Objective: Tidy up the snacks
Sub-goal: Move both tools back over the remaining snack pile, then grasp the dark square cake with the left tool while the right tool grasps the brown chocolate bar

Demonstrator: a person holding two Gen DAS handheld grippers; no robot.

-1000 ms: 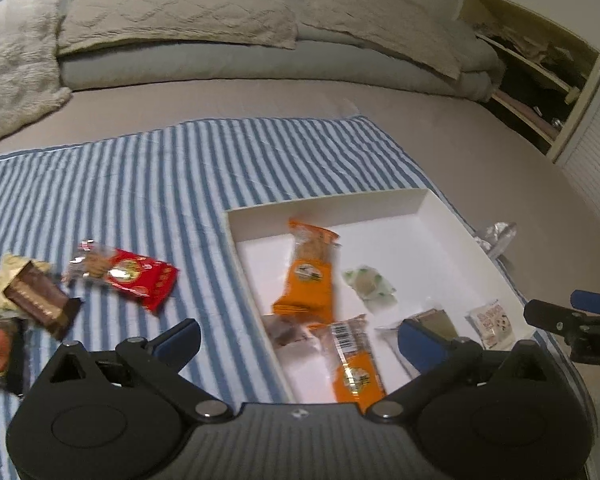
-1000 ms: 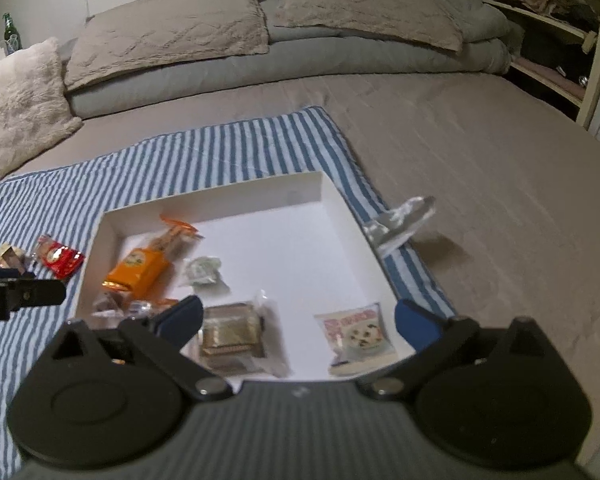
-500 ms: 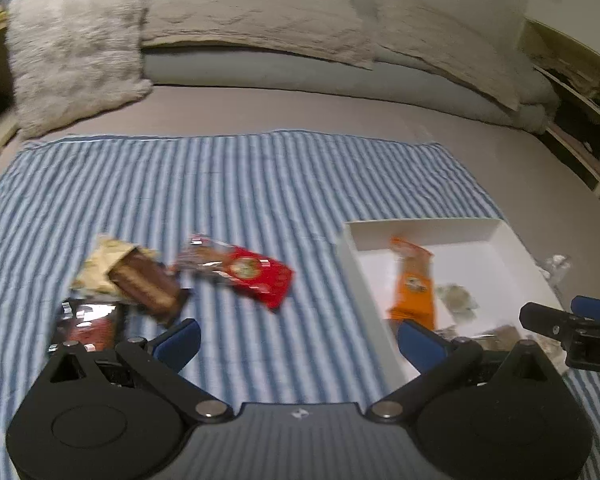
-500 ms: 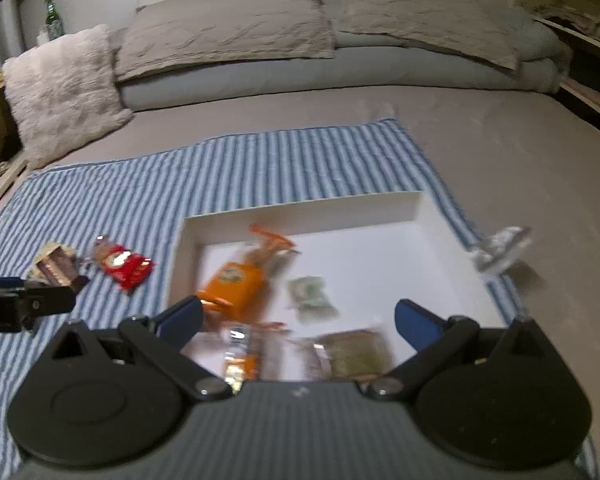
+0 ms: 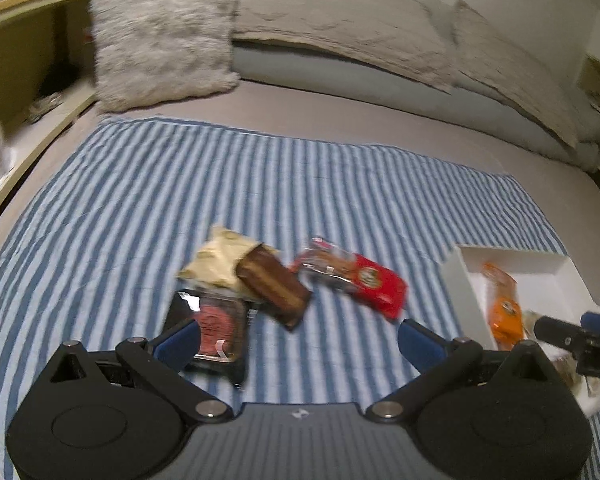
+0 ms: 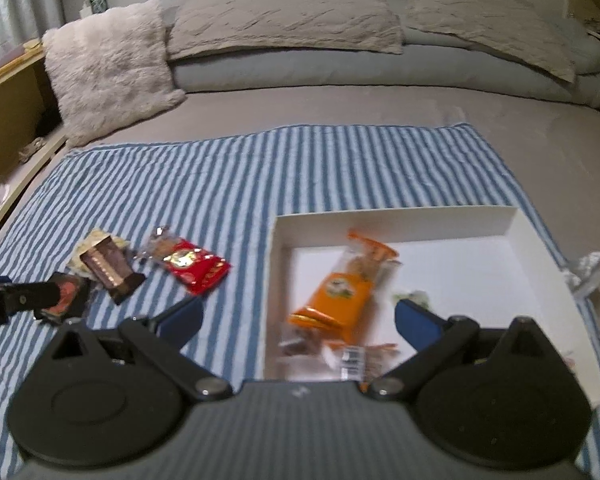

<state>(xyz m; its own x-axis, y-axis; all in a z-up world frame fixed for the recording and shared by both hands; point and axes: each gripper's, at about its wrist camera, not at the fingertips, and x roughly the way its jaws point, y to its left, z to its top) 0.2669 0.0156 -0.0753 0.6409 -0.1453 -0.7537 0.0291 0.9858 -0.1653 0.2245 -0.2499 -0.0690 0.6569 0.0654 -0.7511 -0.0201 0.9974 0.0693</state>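
My left gripper (image 5: pixel 300 342) is open and empty above the blue striped cloth (image 5: pixel 260 184). Just ahead of it lie a red snack pack (image 5: pixel 360 280), a brown bar (image 5: pixel 274 286), a cream packet (image 5: pixel 220 258) and a dark pack with a red circle (image 5: pixel 218 324). My right gripper (image 6: pixel 298 320) is open and empty over the near left corner of the white box (image 6: pixel 396 224). An orange pack (image 6: pixel 342 296) and several small snacks lie in the box. The box also shows at the right of the left wrist view (image 5: pixel 456 276).
A clear crumpled wrapper (image 6: pixel 590 268) lies on the bed right of the box. A fluffy pillow (image 6: pixel 108 68) and grey pillows (image 6: pixel 284 12) lie at the back. A wooden shelf (image 5: pixel 24 60) runs along the left.
Both grippers have swung left. The loose snacks on the cloth have moved toward the centre of the left view, and the box has slid to the right in both views.
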